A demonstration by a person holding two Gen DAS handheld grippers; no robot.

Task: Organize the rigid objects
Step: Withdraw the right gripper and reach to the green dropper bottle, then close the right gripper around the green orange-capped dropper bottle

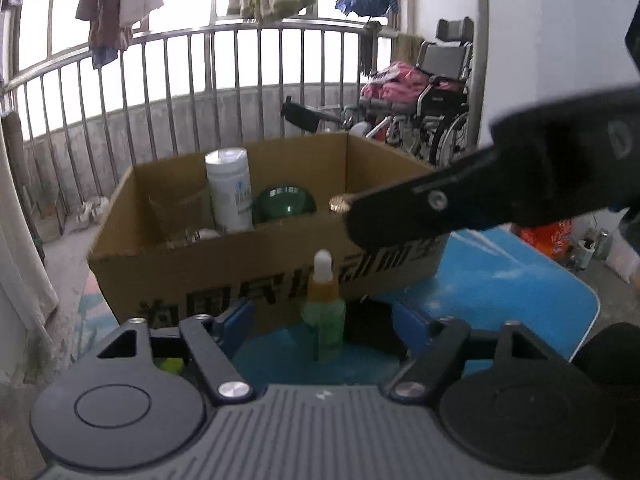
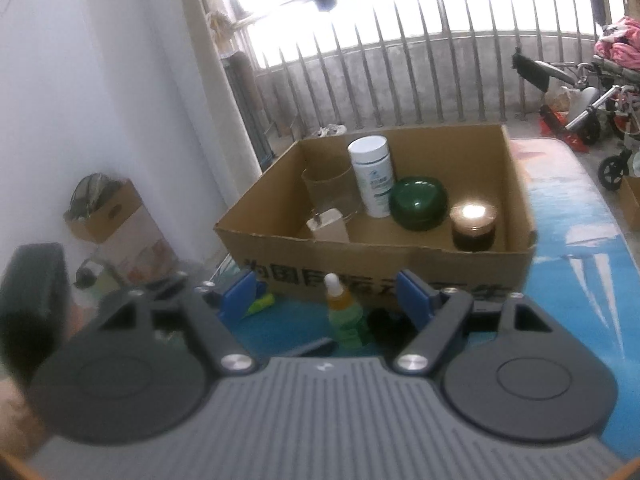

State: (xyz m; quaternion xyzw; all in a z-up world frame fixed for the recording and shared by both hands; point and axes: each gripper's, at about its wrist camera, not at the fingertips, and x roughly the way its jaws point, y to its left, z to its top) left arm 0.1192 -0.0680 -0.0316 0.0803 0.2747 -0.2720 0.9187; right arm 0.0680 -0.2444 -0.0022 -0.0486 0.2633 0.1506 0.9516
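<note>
Item: dropper bottle (image 1: 324, 312), upright on the blue table (image 1: 500, 280), at the box's six o'clock.

Left gripper (image 1: 324, 326): fingers spread, empty, bottle between.

Handling: likely light, rigid, smooth; grip the green body.

Look: white tip, amber neck.

Right gripper (image 2: 328, 296): spread, empty.

Cardboard box (image 2: 400, 260): holds jars.

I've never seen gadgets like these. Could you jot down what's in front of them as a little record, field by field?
Surface: blue table top
Container: open cardboard box, printed lettering on its front
Inside the box: white bottle, upright; green round dish; dark jar with shiny lid; clear glass; small beige bottle
Outside the box: dropper bottle, green with white tip, upright before the box
Left gripper: open, dropper bottle between its blue pads, untouched
Right gripper: open, holding nothing
Background: metal railing, wheelchair
</note>
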